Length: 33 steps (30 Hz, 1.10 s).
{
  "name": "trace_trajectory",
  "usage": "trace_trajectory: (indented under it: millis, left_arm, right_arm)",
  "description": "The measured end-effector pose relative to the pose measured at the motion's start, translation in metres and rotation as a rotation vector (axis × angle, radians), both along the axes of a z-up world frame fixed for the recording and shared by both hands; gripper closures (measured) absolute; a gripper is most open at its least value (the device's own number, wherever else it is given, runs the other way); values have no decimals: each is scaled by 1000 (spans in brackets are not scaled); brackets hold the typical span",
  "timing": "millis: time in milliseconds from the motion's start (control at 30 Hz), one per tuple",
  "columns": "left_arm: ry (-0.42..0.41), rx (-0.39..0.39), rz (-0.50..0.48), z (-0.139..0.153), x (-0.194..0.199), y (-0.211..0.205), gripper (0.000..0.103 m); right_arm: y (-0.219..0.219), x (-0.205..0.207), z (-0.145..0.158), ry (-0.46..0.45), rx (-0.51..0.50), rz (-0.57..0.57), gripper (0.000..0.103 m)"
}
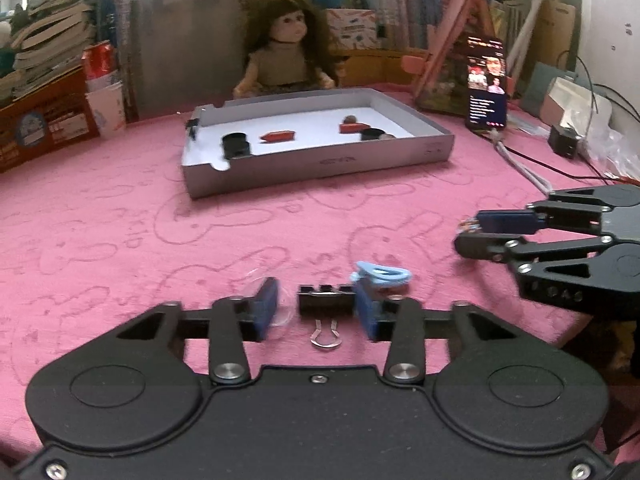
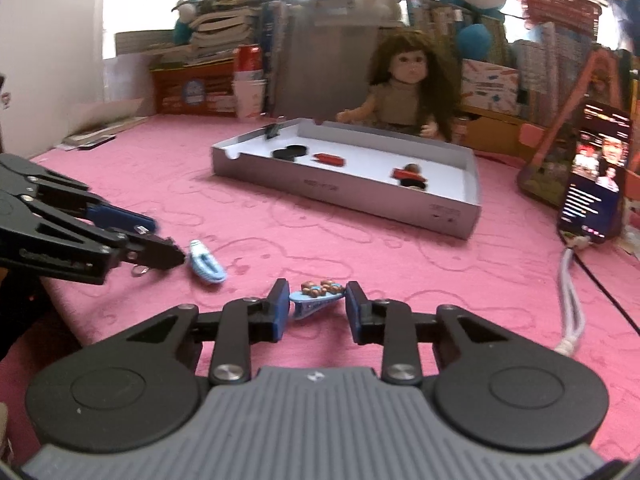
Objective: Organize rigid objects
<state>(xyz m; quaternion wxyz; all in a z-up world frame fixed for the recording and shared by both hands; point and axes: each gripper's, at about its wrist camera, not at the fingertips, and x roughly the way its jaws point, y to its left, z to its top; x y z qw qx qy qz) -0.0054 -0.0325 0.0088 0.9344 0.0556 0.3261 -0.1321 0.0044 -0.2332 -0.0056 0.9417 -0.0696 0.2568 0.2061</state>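
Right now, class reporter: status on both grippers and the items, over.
Left gripper open, fingers around black binder clip, one side clear. Right gripper shut on bear hair clip. Grey tray ahead, path clear; loose blue clip lies between grippers.

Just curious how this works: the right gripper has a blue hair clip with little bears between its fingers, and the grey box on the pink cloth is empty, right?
Not quite. The grey box isn't empty: the right wrist view shows black discs and red pieces inside. The hair clip does sit between the right gripper fingers.
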Motion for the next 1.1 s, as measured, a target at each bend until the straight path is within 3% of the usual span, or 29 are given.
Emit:
trace_trajectory:
  millis: [167,300,400,500,1100]
  left_arm:
    - [1,-5,-3,3,-4,6,54]
    - [-13,-3,-56,7,-14,2,54]
    - [-11,3,-80,8,-18,-2,54]
    - [17,-14,-95,6,-20,-2,55]
    - [25,1,-54,-7,-10,2,55]
  right_arm:
    - [-2,2,0,-2,-28,-67,66]
    - [-4,-1,2,3,-5,-39,63]
    - [-4,-3,4,5,9,-12,51]
    - [-4,-4,3,9,0,-11,50]
    - [-35,-12,-1,35,-71,-143,39]
